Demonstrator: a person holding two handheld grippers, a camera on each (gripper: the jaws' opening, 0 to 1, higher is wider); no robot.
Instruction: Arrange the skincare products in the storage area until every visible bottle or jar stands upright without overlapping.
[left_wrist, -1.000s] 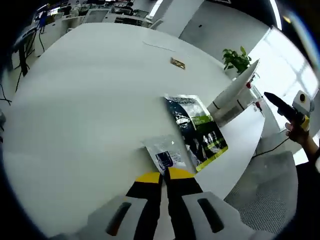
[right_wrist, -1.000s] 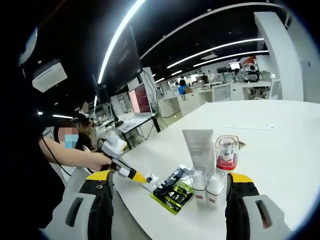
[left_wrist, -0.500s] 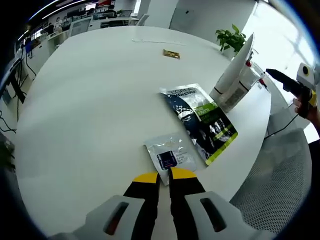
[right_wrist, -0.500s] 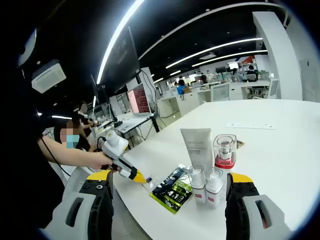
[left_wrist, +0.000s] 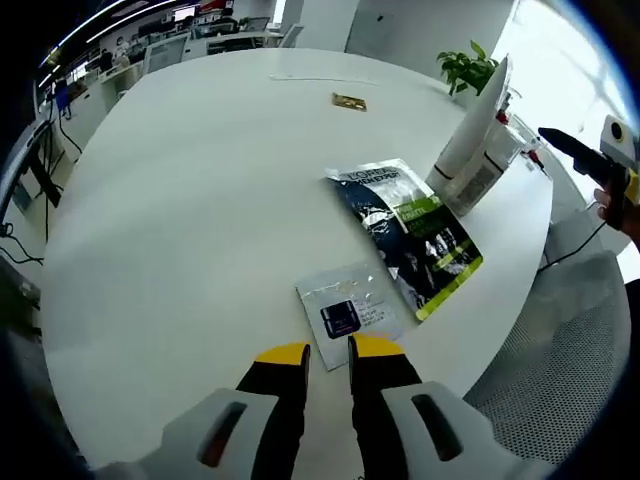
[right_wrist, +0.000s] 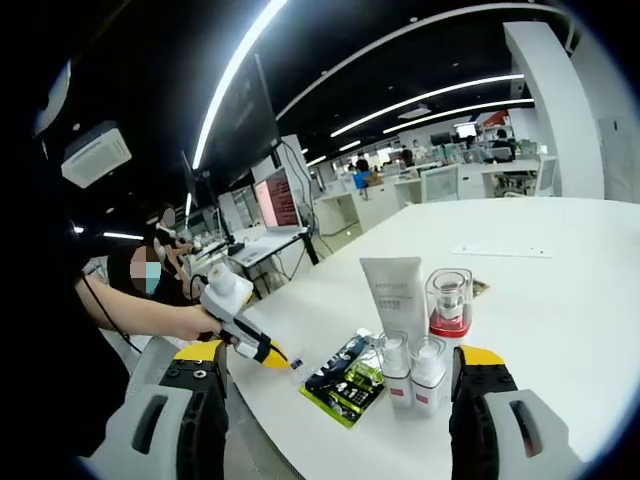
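White table (left_wrist: 180, 200) — left gripper (left_wrist: 328, 352) fingers slightly parted by sachet (left_wrist: 352, 312); right gripper (right_wrist: 335, 362) fingers spread wide.

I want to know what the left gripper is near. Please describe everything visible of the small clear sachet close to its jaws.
The small clear sachet is a flat, see-through plastic packet with a dark blue label and small print. It lies flat on the white table near the edge, just ahead of the left gripper, whose jaws stand slightly apart and do not hold it. Its far corner reaches the dark and green packet; whether they overlap is unclear.
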